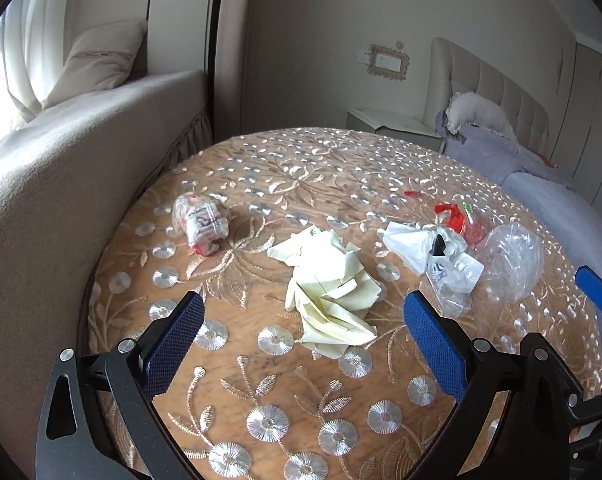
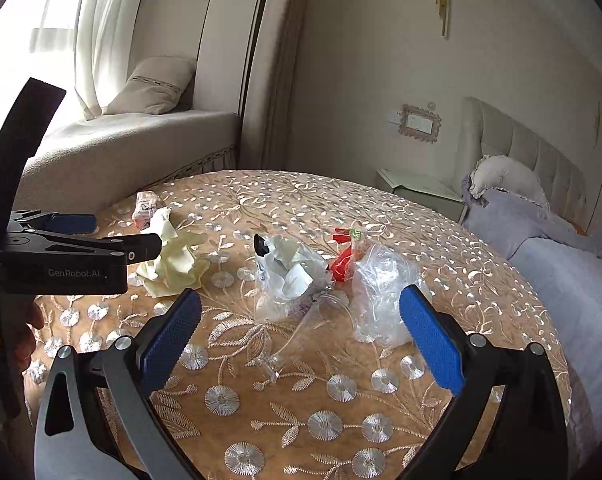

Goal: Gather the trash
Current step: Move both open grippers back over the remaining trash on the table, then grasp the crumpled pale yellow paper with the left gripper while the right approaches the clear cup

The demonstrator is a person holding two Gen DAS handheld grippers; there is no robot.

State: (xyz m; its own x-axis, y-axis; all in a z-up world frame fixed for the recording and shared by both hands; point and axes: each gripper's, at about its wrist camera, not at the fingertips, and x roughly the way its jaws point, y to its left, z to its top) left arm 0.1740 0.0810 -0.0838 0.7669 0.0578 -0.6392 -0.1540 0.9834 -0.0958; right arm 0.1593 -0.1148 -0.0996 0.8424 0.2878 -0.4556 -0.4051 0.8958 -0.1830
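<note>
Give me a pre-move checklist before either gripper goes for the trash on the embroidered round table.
1. Left gripper open: ok, jaws spread wide, nothing between them.
2. Right gripper open: ok, also empty.
3. Left target lined up: ok, the crumpled pale yellow paper lies between the left fingers, ahead.
4. Right target lined up: ok, the crumpled white plastic bag and clear plastic wrap lie ahead.
5. Remaining pieces in view: ok, the small printed wrapper ball and red wrapper sit apart on the table.
6. Bin for the trash: cannot tell, none in view.
</note>
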